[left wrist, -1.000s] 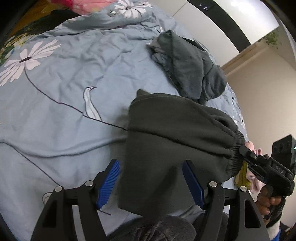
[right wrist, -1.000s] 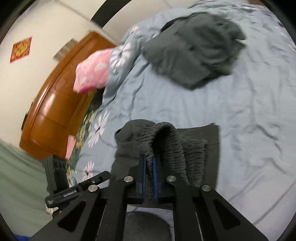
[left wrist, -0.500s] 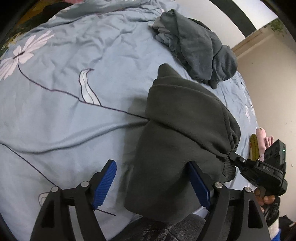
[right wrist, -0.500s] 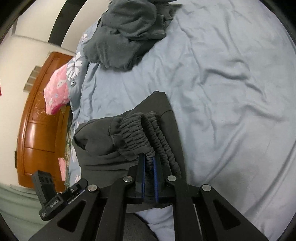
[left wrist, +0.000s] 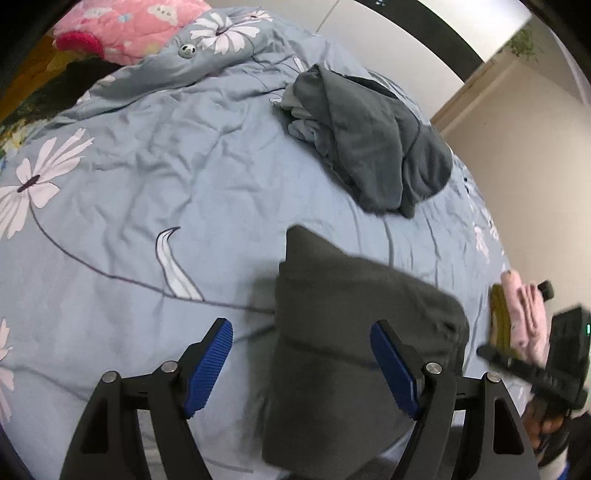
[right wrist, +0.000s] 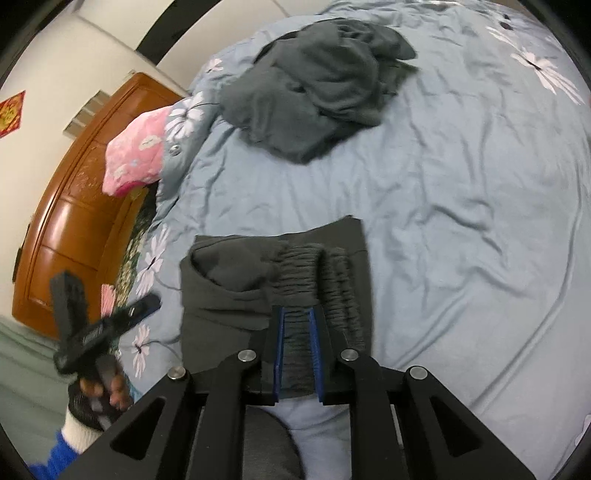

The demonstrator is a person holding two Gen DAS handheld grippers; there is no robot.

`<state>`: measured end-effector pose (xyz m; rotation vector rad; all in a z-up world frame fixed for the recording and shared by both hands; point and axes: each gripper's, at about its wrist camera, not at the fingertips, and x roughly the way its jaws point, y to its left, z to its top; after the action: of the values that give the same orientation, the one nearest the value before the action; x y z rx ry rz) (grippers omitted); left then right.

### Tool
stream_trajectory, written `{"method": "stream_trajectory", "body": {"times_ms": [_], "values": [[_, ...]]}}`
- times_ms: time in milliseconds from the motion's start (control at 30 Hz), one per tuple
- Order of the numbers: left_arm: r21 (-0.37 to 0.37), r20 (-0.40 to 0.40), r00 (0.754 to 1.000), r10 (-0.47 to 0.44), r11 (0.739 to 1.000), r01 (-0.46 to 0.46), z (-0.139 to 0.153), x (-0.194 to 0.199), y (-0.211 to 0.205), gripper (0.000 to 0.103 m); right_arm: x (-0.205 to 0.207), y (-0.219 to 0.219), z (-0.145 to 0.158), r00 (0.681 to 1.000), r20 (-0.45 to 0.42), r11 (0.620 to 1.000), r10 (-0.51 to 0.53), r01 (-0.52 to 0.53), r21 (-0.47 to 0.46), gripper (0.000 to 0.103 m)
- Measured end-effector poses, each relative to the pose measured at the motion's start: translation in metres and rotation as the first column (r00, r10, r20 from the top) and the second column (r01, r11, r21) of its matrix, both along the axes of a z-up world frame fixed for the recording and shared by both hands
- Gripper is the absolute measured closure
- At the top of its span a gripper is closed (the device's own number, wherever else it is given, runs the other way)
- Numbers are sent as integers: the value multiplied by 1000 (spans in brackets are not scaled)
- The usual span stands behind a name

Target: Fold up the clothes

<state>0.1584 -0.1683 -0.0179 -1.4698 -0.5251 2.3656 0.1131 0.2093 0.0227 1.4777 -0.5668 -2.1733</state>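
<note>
A dark grey pair of sweatpants (left wrist: 351, 332) lies folded flat on the blue bedcover (left wrist: 184, 184). Its elastic waistband (right wrist: 314, 273) sits on top of the fold. My left gripper (left wrist: 301, 365) hovers open over the garment's near left edge, with nothing between its blue pads (left wrist: 210, 365). My right gripper (right wrist: 296, 354) has its fingers a small way apart above the waistband and no longer pinches it. From the left wrist view, the right gripper (left wrist: 532, 373) is beside the garment's right edge, just clear of it. The left gripper (right wrist: 107, 325) shows blurred, held by a gloved hand.
A loose heap of grey clothes (left wrist: 369, 140) (right wrist: 317, 85) lies farther up the bed. A pink pillow (left wrist: 129, 26) and a wooden headboard (right wrist: 74, 206) are at the head end. Folded pink and olive items (left wrist: 524, 317) sit near the right bed edge.
The right gripper brought the waistband down onto the fold, parted its fingers and let go. The sweatpants now lie flat. The left gripper stayed open and drew back slightly.
</note>
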Motion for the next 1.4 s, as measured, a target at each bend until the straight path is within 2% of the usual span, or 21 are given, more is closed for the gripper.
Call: {"method": "stream_trajectory", "body": {"times_ms": [100, 267, 333, 433, 567, 700, 833, 867, 900, 933, 967, 1067, 1100, 1167, 1233, 1400], "values": [[13, 14, 999, -31, 999, 31, -2, -14, 8, 26, 0, -11, 4, 999, -13, 999, 35, -36, -30, 90], [-89, -10, 992, -126, 988, 125, -4, -36, 41, 27, -19, -25, -5, 999, -7, 999, 45, -45, -9, 90], [-90, 7, 992, -124, 988, 124, -10, -47, 46, 27, -31, -21, -14, 1000, 12, 1000, 4, -4, -4, 90], [-88, 38, 993, -115, 989, 118, -22, -61, 51, 27, -44, -12, -33, 996, 81, 997, -47, 52, -57, 90], [-90, 94, 992, -89, 991, 98, -43, -74, 51, 25, -54, -12, -48, 992, 109, 995, -66, 74, -72, 90], [-9, 115, 992, -54, 998, 55, -46, -70, 38, 25, -56, -13, -46, 992, 112, 995, -51, 60, -75, 91], [114, 112, 992, -55, 993, 42, -36, -45, 19, 25, -50, -8, -38, 996, 88, 996, -28, 36, -87, 89], [136, 111, 992, -54, 990, 39, -34, -36, 14, 25, -45, -3, -34, 997, 72, 995, -26, 33, -92, 84], [158, 110, 992, -54, 987, 36, -33, -28, 9, 25, -38, 5, -32, 997, 61, 995, -38, 43, -86, 67], [157, 108, 992, -62, 987, 45, -34, -25, 11, 24, -32, 12, -31, 997, 52, 995, -51, 55, -80, 45], [156, 106, 992, -71, 986, 54, -36, -21, 13, 21, -27, 20, -32, 996, 50, 994, -68, 72, -77, 38], [151, 101, 990, -96, 985, 80, -41, -11, 19, 15, -15, 43, -49, 988, 106, 985, -112, 125, -123, 30], [149, 99, 990, -105, 985, 89, -42, -8, 21, 14, -13, 46, -57, 983, 135, 979, -121, 140, -147, 23], [145, 95, 988, -122, 984, 107, -46, -1, 25, 13, -10, 49, -68, 977, 173, 968, -121, 155, -196, 23], [142, 92, 986, -139, 982, 125, -49, 6, 30, 12, -10, 47, -79, 973, 201, 957, -114, 162, -240, 13], [174, 105, 985, -140, 977, 120, -60, -3, 36, 7, -21, 40, -92, 967, 232, 949, -108, 169, -264, 12]]}}
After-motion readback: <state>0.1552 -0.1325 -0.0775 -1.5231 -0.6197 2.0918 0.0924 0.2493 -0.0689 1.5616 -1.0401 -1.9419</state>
